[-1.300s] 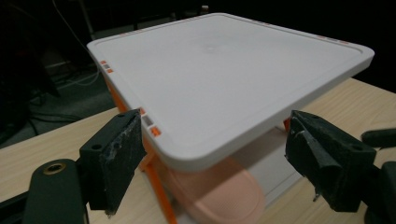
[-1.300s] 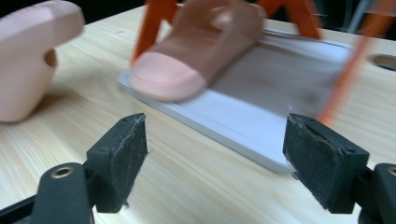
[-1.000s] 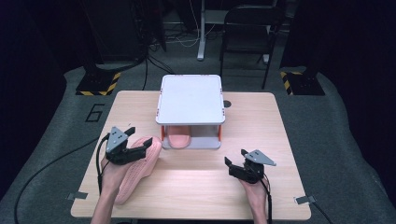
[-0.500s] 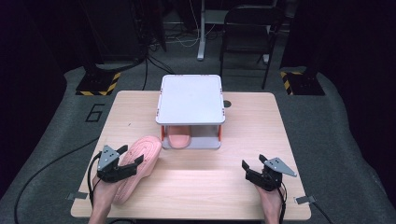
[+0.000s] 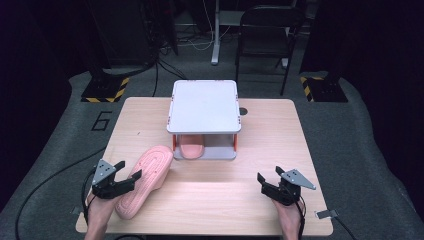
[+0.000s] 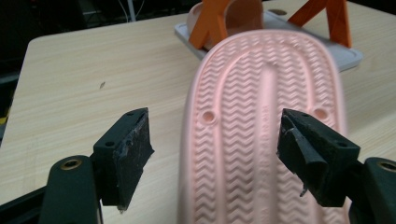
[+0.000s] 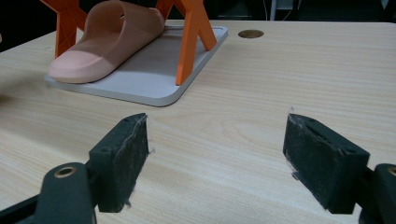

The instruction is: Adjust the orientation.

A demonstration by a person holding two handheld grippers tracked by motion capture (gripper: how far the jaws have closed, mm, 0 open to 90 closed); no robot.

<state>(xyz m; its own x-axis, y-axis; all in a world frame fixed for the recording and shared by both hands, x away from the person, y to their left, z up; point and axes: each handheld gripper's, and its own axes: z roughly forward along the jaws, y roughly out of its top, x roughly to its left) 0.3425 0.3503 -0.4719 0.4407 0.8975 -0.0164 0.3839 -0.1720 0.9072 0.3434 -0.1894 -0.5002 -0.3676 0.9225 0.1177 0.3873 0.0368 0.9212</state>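
The left gripper (image 6: 215,154) holds its jaws apart astride the heel of the pink slipper (image 6: 266,140), which lies sole-up on the table (image 5: 210,200); its pads seem clear of the edges. The right gripper (image 5: 271,186) rests open. Farther back, a second slipper (image 5: 190,148) sits under the white rack (image 5: 204,106).

A pink slipper (image 6: 266,140) with zigzag-ribbed sole; grey rack (image 5: 204,106), orange legs (image 7: 191,35).

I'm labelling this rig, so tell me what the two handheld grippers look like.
Both are black, two-jawed tools. The left gripper and the right gripper each carry a grey three-cornered plate on top and trail a black cable. The jaws end in blocky black pads with worn, frayed faces and small screw holes. No sleeves show.
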